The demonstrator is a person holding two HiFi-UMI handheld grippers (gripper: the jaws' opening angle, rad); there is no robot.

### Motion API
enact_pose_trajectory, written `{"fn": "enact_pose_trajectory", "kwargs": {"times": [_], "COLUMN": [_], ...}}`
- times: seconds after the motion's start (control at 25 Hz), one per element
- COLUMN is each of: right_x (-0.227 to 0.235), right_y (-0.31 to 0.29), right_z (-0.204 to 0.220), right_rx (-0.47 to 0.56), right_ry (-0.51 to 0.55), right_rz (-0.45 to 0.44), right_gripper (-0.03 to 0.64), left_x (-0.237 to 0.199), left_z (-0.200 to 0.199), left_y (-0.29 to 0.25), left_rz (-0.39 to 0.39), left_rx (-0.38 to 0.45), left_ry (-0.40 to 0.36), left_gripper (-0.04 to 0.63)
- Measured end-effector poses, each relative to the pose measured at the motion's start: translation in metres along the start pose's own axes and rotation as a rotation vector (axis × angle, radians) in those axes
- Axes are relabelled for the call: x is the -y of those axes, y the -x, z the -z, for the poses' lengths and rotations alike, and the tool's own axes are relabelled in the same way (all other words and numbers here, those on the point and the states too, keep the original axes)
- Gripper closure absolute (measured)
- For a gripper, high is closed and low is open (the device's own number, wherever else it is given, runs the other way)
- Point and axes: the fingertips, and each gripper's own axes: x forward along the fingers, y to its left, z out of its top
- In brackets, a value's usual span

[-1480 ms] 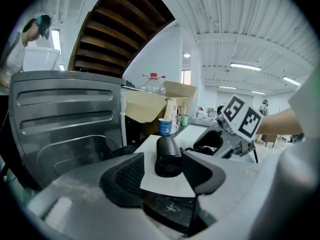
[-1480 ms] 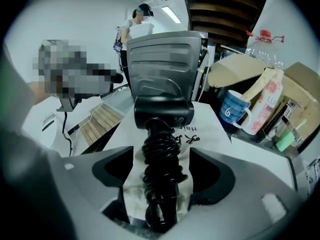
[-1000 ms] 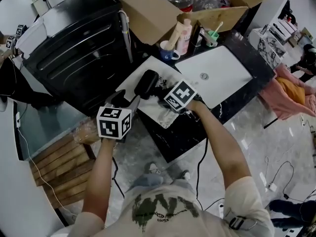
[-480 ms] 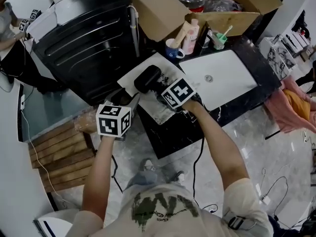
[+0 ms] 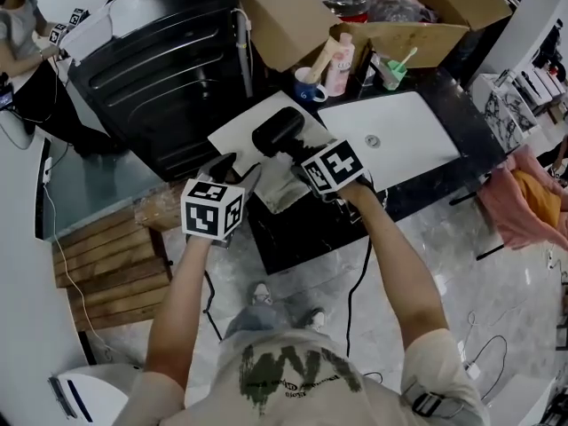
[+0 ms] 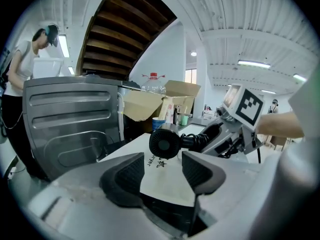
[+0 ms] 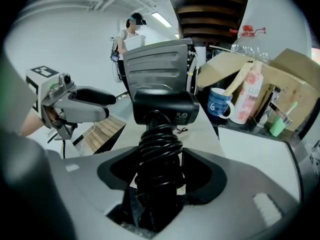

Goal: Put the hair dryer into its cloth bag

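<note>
The black hair dryer [image 5: 278,131] has its cord wound round the handle. My right gripper [image 5: 299,153] is shut on that wound handle and holds the dryer's head above the white cloth bag [image 5: 241,131]. In the right gripper view the pads press both sides of the coiled cord [image 7: 159,154], with the dryer [image 7: 165,106] upright ahead. My left gripper [image 5: 232,169] is at the bag's near edge, jaws apart. In the left gripper view the printed bag [image 6: 165,184] lies between the open jaws, and the dryer [image 6: 165,144] hangs just beyond.
A black ribbed case [image 5: 160,69] stands left of the counter. Behind are a cardboard box [image 5: 284,16], a blue mug [image 5: 308,91], a pink bottle [image 5: 342,60] and a green cup [image 5: 390,69]. A white panel [image 5: 390,136] lies to the right, wooden slats [image 5: 106,273] on the floor.
The right gripper has risen with the hair dryer, lifting it off the bag. The left gripper has slid in toward the bag's near edge.
</note>
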Motion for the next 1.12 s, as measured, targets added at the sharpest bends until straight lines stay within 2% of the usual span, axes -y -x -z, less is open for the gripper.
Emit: {"fn": "enact_pose_trajectory", "kwargs": {"times": [0.52, 0.68, 1.12], "right_x": [0.027, 0.027, 0.021], "right_y": [0.069, 0.083, 0.108], "right_z": [0.039, 0.052, 0.094], "right_rx": [0.097, 0.115, 0.126], "right_ry": [-0.123, -0.125, -0.131], "right_rz": [0.087, 0.105, 0.116], "right_gripper": [0.353, 0.353, 0.354], "left_x": [0.061, 0.073, 0.091], "left_z": [0.005, 0.015, 0.049], "left_y": [-0.016, -0.023, -0.044], "left_rz": [0.096, 0.131, 0.164], "left_rx": [-0.043, -0.095, -0.268], "left_ry": [-0.101, -0.145, -0.273], "left_gripper": [0.360, 0.360, 0.360]}}
